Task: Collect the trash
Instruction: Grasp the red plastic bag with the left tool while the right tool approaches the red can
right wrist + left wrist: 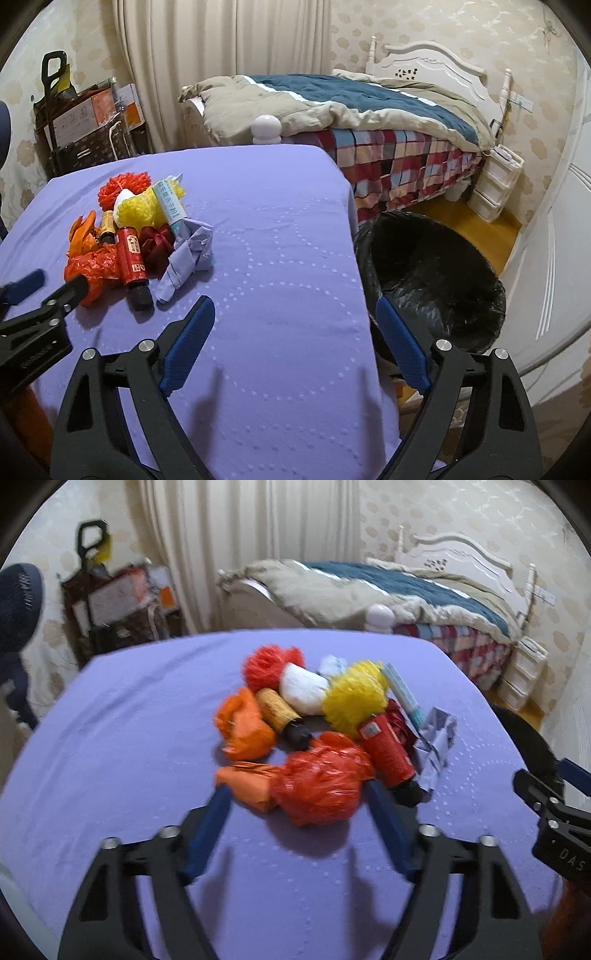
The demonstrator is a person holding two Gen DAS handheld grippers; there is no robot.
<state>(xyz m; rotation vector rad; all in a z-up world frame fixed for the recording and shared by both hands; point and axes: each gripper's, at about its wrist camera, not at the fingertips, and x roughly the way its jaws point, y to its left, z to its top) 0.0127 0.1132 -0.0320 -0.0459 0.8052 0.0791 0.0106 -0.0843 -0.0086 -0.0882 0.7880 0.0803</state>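
On purple table (pixel 280 229) | left claw (pixel 297 794) wide astride red bag (pixel 321 779) | right claw (pixel 295 314) wide, empty | bin (pixel 436 273) beside

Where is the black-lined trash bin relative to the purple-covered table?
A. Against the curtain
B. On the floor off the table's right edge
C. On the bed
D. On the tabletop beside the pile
B: the right wrist view shows the trash bin standing on the floor just past the table's right edge.

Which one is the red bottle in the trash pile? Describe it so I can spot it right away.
On the purple tablecloth, find the trash pile. At its near right side lies the red bottle, between the crumpled red plastic bag and the crumpled pale paper. It is the only red cylinder with a black cap.
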